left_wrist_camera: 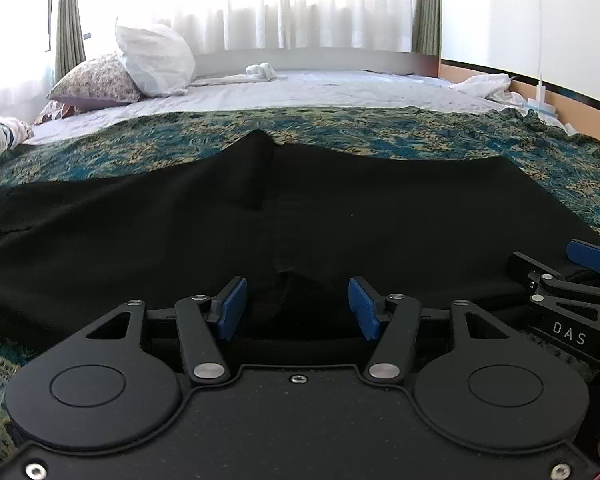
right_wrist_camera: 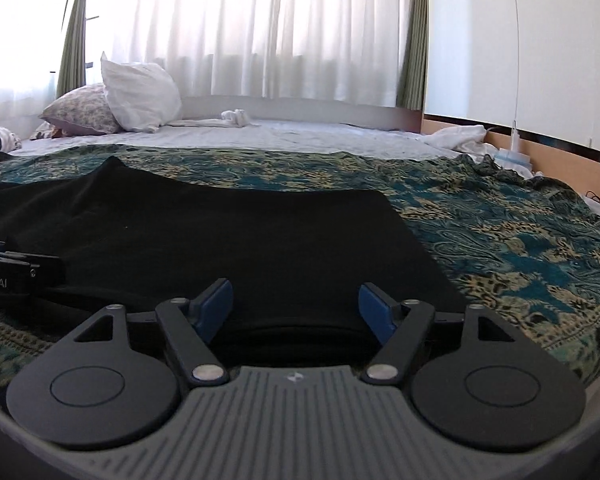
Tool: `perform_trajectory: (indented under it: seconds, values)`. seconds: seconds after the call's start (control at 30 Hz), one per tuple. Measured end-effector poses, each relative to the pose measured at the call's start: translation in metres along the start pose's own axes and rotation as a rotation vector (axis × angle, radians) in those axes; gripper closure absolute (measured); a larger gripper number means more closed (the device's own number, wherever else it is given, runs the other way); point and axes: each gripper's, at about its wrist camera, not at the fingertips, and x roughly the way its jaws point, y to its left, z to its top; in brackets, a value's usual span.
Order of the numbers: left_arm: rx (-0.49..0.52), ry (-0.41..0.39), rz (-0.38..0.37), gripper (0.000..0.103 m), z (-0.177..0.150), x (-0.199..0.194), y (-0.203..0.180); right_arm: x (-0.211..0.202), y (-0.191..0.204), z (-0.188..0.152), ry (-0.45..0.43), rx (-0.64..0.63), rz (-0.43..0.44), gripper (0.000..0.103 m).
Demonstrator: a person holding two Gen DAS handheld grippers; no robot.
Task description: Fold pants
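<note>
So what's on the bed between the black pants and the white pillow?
Patterned teal bedspread, then bare white sheet, between the black pants and white pillow; both views show it.

Light source: daylight through the sheer curtains (right_wrist_camera: 260, 32), blown out white.
Glare: window area overexposed in both views.
Dark zones: black pants (left_wrist_camera: 260, 220) lose nearly all fold detail.
Distortion: fisheye bends the edges.
Focus: mostly sharp.

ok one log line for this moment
left gripper: open, at near edge | right gripper: open, at near edge | black pants: flat on patterned bedspread
</note>
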Motion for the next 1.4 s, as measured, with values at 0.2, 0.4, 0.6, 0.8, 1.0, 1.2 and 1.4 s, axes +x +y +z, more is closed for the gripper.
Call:
perform_trajectory:
  seconds: [0.2,0.4,0.6,0.8,1.0,1.2,1.4]
  values:
    - [-0.022,-0.003,-0.012,0.046,-0.003,0.000,0.010,-0.003,0.001,-0.003,-0.011,0.003,0.000,0.021]
    - [-0.031,-0.009,-0.020,0.046,-0.004,-0.001,0.013,-0.002,0.002,-0.004,-0.013,-0.005,0.002,0.020]
    - [-0.038,-0.009,-0.032,0.046,-0.004,-0.002,0.017,-0.003,0.002,-0.001,-0.003,-0.006,0.018,0.019]
    - [-0.083,-0.017,-0.046,0.043,-0.002,-0.012,0.027,-0.008,0.004,0.003,-0.003,0.015,0.032,0.015]
    - [-0.144,-0.112,-0.030,0.028,-0.004,-0.045,0.060,-0.012,0.020,0.015,-0.057,0.070,0.079,0.015]
    - [-0.177,-0.109,0.059,0.017,-0.008,-0.054,0.099,0.004,0.073,0.028,-0.024,0.039,0.162,0.015]
    - [-0.246,-0.128,0.159,0.012,-0.014,-0.059,0.137,0.016,0.126,0.026,0.040,-0.069,0.183,0.019]
